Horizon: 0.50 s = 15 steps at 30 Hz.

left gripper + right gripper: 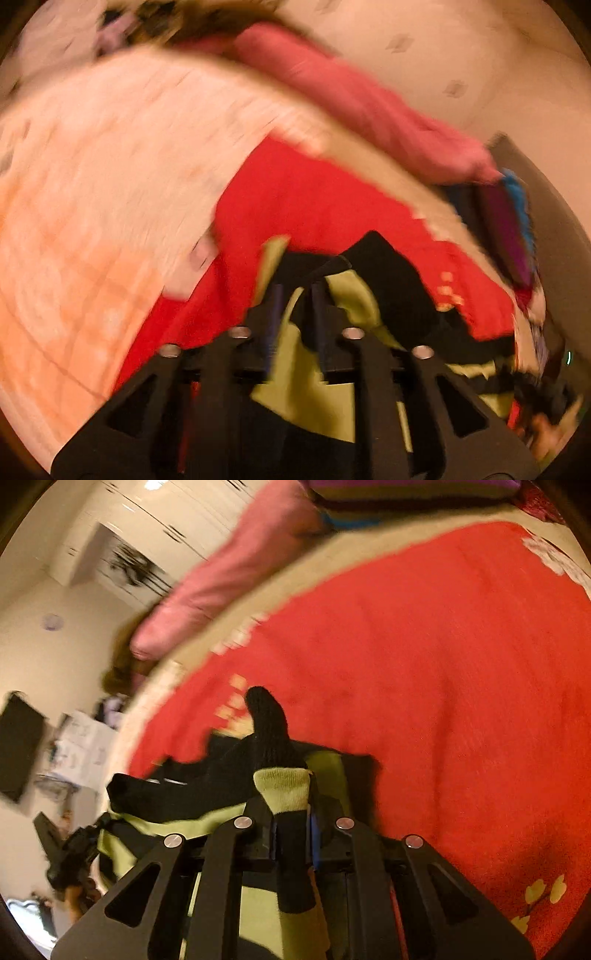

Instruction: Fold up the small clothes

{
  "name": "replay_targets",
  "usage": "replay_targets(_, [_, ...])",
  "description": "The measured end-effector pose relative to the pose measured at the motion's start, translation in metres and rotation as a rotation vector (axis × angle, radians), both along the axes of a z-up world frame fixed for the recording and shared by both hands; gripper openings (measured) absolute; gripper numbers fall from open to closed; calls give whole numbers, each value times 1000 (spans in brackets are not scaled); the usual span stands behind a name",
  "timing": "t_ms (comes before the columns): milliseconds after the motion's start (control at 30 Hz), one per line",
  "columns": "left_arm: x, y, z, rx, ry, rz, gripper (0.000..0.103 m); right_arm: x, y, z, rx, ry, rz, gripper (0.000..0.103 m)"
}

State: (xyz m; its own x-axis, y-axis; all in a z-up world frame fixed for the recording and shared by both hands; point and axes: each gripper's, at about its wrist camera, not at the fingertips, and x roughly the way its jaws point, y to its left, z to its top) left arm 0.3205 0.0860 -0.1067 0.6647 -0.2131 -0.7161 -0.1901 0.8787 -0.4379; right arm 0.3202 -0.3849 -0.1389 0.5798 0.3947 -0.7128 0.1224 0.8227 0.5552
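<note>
- Two grippers, both clamped on the same black and lime-green garment (284, 786).
- Right gripper (291, 805), lower centre of the right wrist view: fingers narrow, pinching a green-and-black knit band that runs back between them toward the camera.
- A black knit tip (266, 710) of that piece sticks up just above the fingers, mid-frame.
- Left gripper (295, 295), lower centre of the left wrist view: fingers close together with green fabric (295, 369) caught in the gap; blur hides the exact contact.
- Rest of the garment hangs to the lower left in the right wrist view and spreads to the lower right in the left wrist view.
- Under it: red blanket (443, 664) with pale floral marks at its edges, filling the right half of the frame.
- Cream patterned cloth (110, 166) fills the left of the left wrist view, heavily blurred.
- Pink pillow (236, 568) at upper centre, striped purple fabric (406, 491) along the top edge.
- The other gripper (70, 856) shows at lower left of the right wrist view.
</note>
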Motion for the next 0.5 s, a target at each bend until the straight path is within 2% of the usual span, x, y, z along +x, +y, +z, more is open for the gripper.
replay_targets(67, [-7, 9, -19, -60, -2, 46, 21, 1, 6, -7, -59, 14, 8, 13])
replay_targets(133, [-20, 14, -27, -41, -31, 52, 27, 0, 10, -8, -85, 4, 13, 14])
replay_targets(200, [-29, 18, -22, -23, -52, 50, 36, -2, 11, -6, -96, -3, 13, 17])
replay_targets(233, [-34, 20, -16, -32, -75, 40, 39, -4, 12, -3, -99, -11, 8, 22])
replay_targets(300, [-38, 19, -4, -21, -110, 0, 62, -17, 11, 12, -144, -64, -28, 34])
replay_targets(333, [-41, 16, 3, 7, -125, -26, 65, -26, 11, 22, -167, -101, -50, 46])
replay_targets(367, [-41, 12, 7, 27, -132, -48, 69, -33, 12, 27, -185, -131, -58, 53])
replay_targets(433, [-39, 4, 13, 66, -115, -116, 78, -53, 18, 42, -233, -210, -37, 58])
replay_targets(500, [-38, -1, 10, 86, -86, -148, 82, -67, 27, 51, -266, -258, 24, 61])
